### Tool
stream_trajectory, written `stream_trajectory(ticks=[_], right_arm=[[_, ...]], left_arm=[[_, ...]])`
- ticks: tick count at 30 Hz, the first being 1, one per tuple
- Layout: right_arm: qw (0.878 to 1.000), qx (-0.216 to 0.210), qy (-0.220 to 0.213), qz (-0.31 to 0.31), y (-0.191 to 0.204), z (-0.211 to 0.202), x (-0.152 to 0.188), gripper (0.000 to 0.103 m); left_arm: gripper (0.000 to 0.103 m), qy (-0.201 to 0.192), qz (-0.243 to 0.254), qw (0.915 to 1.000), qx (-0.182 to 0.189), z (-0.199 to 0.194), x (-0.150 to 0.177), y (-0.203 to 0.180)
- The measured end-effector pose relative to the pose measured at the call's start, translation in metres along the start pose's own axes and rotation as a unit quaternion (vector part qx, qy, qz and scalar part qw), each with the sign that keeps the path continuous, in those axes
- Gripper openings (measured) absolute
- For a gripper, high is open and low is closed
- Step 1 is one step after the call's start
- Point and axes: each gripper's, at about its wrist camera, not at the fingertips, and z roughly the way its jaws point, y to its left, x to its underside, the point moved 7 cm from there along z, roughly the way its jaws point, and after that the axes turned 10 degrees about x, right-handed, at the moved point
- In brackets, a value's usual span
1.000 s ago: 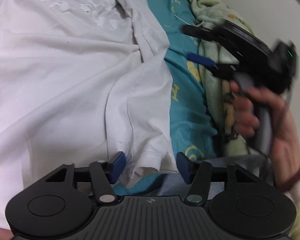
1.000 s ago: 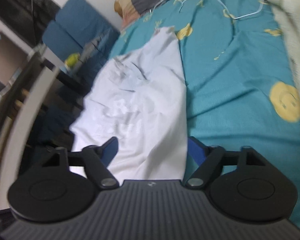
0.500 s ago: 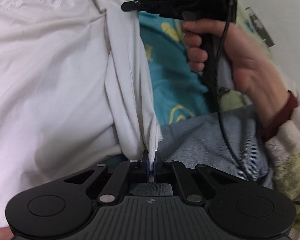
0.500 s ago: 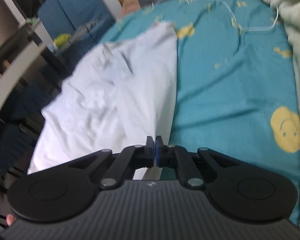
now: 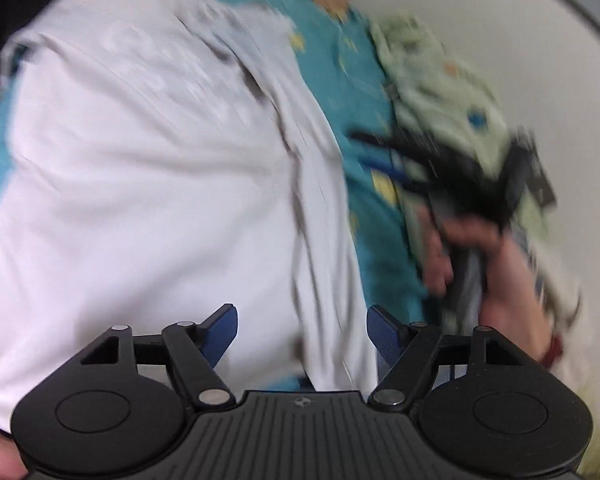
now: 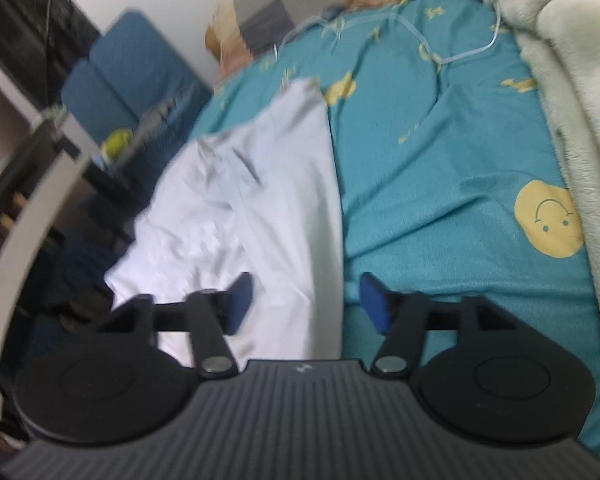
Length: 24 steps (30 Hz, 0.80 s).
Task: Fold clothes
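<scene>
The white T-shirt (image 5: 148, 184) lies spread over the teal bedsheet (image 6: 440, 168), and everything here is placed against that shirt. In the right wrist view, well off the shirt's left side and beyond the bed edge, stands a blue chair (image 6: 128, 76), blurred. Past the shirt's far end a checked pillow (image 6: 300, 4) lies at the head of the bed. A thin white cable (image 6: 420, 40) loops across the sheet to the right of the shirt's far corner, and a pale fleece blanket (image 6: 560, 80) is heaped further right, well apart from the shirt.

The left gripper (image 5: 302, 334) hangs over the shirt's near hem with its jaws just sprung wide; the folded right edge of the cloth runs between the blue pads, yet neither pad presses on it, so the cloth is released. The right gripper (image 6: 304, 300) has likewise just opened, its jaws straddling the shirt's long right edge, one pad above white cloth, the other above teal sheet, nothing pinched.

In the left wrist view the right gripper shows again to the right of the shirt, blurred, gripped by the person's right hand (image 5: 480, 264).
</scene>
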Motion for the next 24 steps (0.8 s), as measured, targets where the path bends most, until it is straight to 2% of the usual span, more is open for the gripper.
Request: stream_trajectory(ticks=[2,4,7,10,12,13,14,19,24], right_arm=[[1.000,-0.010,-0.008,0.009,0.003,-0.008,0.000,0.066],[1.000,-0.019,-0.015,0.015,0.006,-0.014,0.001,0.066],[1.000,-0.018,-0.010,0.013,0.011,-0.011,0.005,0.066],[1.000,-0.017,-0.009,0.015,0.014,-0.006,0.004,0.066],[1.000,-0.020,-0.011,0.019,0.016,-0.003,0.002,0.066],[0.999,-0.022,-0.012,0.020,0.017,-0.001,0.000,0.066],[0.999,-0.022,-0.013,0.020,0.018,0.002,-0.001,0.066],[1.000,-0.022,0.000,0.018,0.023,0.021,-0.002,0.066],[0.999,-0.026,0.017,0.013,0.027,0.034,0.003,0.066]], left_arm=[[0.082,-0.063,-0.044,0.9971,-0.002,-0.023,-0.034,0.028],[0.082,-0.126,-0.103,0.9866,0.004,-0.041,-0.070,0.064],[0.082,-0.207,-0.177,0.9624,0.001,-0.058,-0.118,0.116],[0.082,-0.260,-0.220,0.9400,0.011,-0.060,-0.165,0.157],[0.082,-0.289,-0.248,0.9244,0.014,-0.059,-0.185,0.181],[0.082,-0.299,-0.264,0.9166,0.023,-0.055,-0.191,0.192],[0.082,-0.302,-0.275,0.9123,0.027,-0.049,-0.195,0.202],[0.081,-0.292,-0.301,0.9077,0.012,-0.017,-0.205,0.250],[0.081,-0.319,-0.320,0.8918,0.031,0.001,-0.217,0.277]])
